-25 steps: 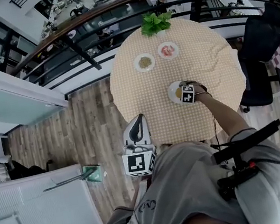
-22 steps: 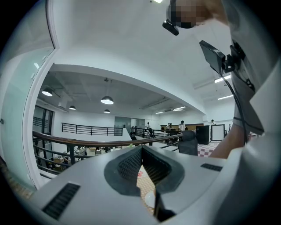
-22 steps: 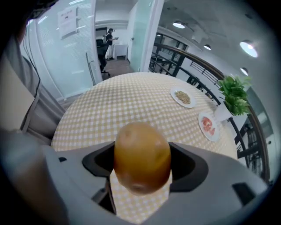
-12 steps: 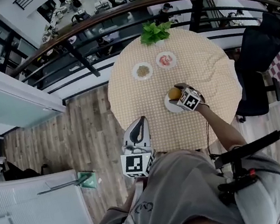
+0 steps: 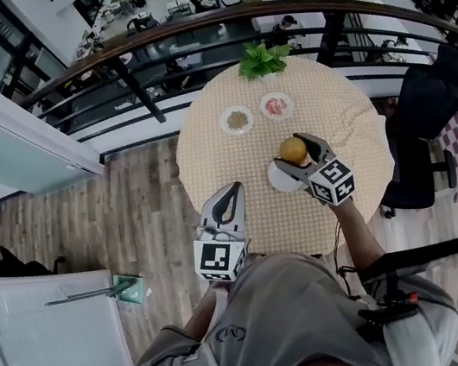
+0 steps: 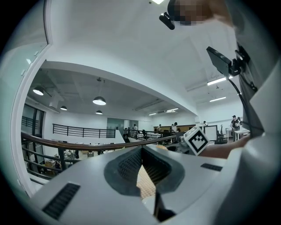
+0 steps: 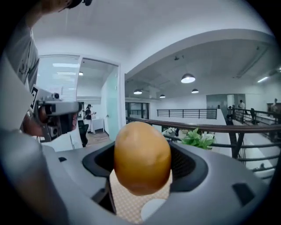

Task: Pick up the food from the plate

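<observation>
Two claws, right claw (image 5: 296,155) gripping golden food (image 7: 142,157), maybe bread, above plate (image 5: 278,180), left claw (image 5: 231,190) closed, empty

Person in a grey short-sleeved tee (image 5: 306,322) w/ a small dark print. Thin black cable (image 5: 338,242) along the right forearm; black bar rig (image 5: 402,266) w/ a red dot at that shoulder. Left gripper (image 5: 232,191) & right gripper (image 5: 297,153): pale grey shells, dark ribbed pads (image 6: 125,166) inside the jaws, each w/ a b&w marker cube (image 5: 333,183).
</observation>
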Tool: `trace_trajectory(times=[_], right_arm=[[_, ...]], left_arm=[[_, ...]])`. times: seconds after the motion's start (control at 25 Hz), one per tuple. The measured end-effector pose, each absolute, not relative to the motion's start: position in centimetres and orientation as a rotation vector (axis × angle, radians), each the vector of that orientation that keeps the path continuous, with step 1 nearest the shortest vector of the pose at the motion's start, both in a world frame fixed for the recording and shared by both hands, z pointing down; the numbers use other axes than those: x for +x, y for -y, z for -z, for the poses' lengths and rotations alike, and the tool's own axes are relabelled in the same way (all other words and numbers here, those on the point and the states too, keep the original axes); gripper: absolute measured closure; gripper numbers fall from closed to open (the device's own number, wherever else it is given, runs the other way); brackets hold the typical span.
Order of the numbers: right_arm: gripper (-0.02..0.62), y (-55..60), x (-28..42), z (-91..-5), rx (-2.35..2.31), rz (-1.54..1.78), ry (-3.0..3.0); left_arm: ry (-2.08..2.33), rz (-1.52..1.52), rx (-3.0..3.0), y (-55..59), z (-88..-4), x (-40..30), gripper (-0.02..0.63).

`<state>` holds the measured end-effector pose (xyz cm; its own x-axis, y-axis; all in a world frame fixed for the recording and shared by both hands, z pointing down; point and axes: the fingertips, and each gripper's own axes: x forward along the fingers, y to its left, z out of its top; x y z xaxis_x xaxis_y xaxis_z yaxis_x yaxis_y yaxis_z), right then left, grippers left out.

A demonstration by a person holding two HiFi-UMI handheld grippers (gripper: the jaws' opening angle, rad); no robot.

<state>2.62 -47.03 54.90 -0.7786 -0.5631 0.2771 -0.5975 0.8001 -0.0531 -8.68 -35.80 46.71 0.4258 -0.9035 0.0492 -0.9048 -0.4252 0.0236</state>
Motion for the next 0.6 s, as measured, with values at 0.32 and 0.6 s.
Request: trace_trajectory(times=[0.32, 0.6], right_arm=[[0.245, 43.0, 4.3, -43.0, 1.032, -0.078, 2.930], [0.245, 39.9, 5.6, -37.5, 1.090, -0.068, 3.041]], left_arm=[[1.648, 0.007, 2.634, 36.1, -45.3, -8.1, 0.595], [1.658, 0.041, 2.632, 35.9, -44.9, -7.8, 0.595]])
